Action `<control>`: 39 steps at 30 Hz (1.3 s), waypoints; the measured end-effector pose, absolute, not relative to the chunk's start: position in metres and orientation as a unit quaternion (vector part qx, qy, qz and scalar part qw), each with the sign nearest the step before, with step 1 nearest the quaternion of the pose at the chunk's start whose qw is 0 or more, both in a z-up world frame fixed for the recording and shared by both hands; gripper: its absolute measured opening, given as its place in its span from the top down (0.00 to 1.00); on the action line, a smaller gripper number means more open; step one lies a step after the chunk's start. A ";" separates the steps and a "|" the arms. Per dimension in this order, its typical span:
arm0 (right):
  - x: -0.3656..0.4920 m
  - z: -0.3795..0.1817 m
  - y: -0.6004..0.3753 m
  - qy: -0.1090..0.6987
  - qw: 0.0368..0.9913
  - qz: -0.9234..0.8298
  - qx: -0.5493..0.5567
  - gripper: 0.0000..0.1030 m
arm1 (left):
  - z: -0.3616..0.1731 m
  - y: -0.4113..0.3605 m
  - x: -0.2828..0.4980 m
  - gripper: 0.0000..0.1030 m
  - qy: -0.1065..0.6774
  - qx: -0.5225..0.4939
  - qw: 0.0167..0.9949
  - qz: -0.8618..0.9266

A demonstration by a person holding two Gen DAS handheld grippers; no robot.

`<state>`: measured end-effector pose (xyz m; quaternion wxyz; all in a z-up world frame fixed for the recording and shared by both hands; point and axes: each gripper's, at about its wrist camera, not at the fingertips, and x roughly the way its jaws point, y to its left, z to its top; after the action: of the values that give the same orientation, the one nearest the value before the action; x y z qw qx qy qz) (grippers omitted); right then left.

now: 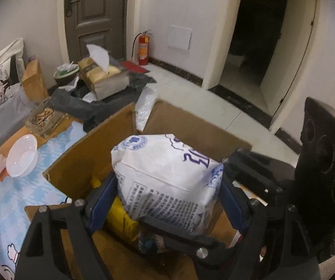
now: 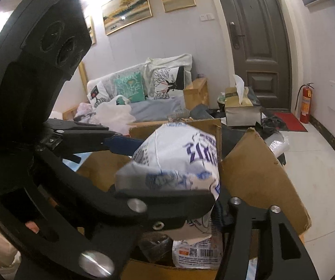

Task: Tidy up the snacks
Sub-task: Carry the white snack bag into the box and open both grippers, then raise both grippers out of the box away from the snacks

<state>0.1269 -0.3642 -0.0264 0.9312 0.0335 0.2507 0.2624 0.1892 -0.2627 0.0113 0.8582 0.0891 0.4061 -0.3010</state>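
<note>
**White snack bag held above the open carton**

The left claw point(image 1: 167, 193) pinched a white bag with blue print point(image 1: 165, 177) across its width, one blue-padded finger on each flank. The right claw point(image 2: 179, 200) reached in from 3 o'clock of the left wrist view; one of its fingers lay across the bag's lower face, but whether its jaws closed on the bag could not be told, since the second finger was blurred and partly hidden.

The bag hung over the open cardboard box point(image 1: 90, 154), just above a yellow packet point(image 1: 120, 219) and, in the right wrist view, a white packet with a barcode point(image 2: 197, 254) already inside.

Risks, as a judgement: the soft, puffed bag could slip or crush if the pads squeezed unevenly, and two claws pulling in different directions might tear the seam. The upright box flap point(image 2: 261, 175) at 2 o'clock could snag the bag or a finger on any sideways move, tipping the carton.

Both tools were tilted downward into the box, crossing close together at nearly right angles.

At 9 o'clock, on the blue-and-white cloth point(image 1: 27, 193), a white bowl point(image 1: 22, 156) leaned on its rim, well apart.
</note>
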 end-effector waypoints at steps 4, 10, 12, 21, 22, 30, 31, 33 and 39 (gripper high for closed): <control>0.129 -0.029 -0.366 0.250 0.936 0.245 0.034 0.31 | 0.015 -0.253 0.186 0.22 0.391 0.077 0.868 -0.297; 0.125 -0.025 -0.369 0.255 0.937 0.235 0.030 0.30 | 0.030 -0.236 0.172 0.21 0.367 0.064 0.880 -0.294; 0.122 -0.024 -0.368 0.256 0.938 0.232 0.025 0.29 | 0.036 -0.228 0.164 0.19 0.355 0.056 0.885 -0.295; 0.089 -0.001 -0.356 0.226 0.944 0.240 0.003 0.13 | 0.081 -0.166 0.093 0.04 0.247 0.012 0.936 -0.252; 0.084 0.004 -0.354 0.217 0.945 0.243 -0.001 0.11 | 0.085 -0.157 0.083 0.01 0.234 0.009 0.943 -0.238; 0.034 0.037 -0.335 0.130 0.955 0.267 -0.003 0.00 | 0.091 -0.094 0.019 0.01 0.174 -0.006 0.980 -0.097; 0.030 0.039 -0.332 0.122 0.955 0.269 -0.003 0.00 | 0.090 -0.087 0.015 0.01 0.172 -0.010 0.982 -0.083; 0.022 0.043 -0.326 0.112 0.956 0.271 -0.003 0.00 | 0.084 -0.076 0.009 0.01 0.171 -0.016 0.984 -0.044; 0.012 0.038 -0.311 0.124 0.955 0.271 -0.007 0.00 | 0.050 -0.046 0.008 0.01 0.197 -0.032 0.980 0.011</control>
<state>0.0125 -0.3106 0.0383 0.9546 -0.0068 0.1242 0.2707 0.0077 -0.0464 0.0496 0.9798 -0.0321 0.1972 0.0114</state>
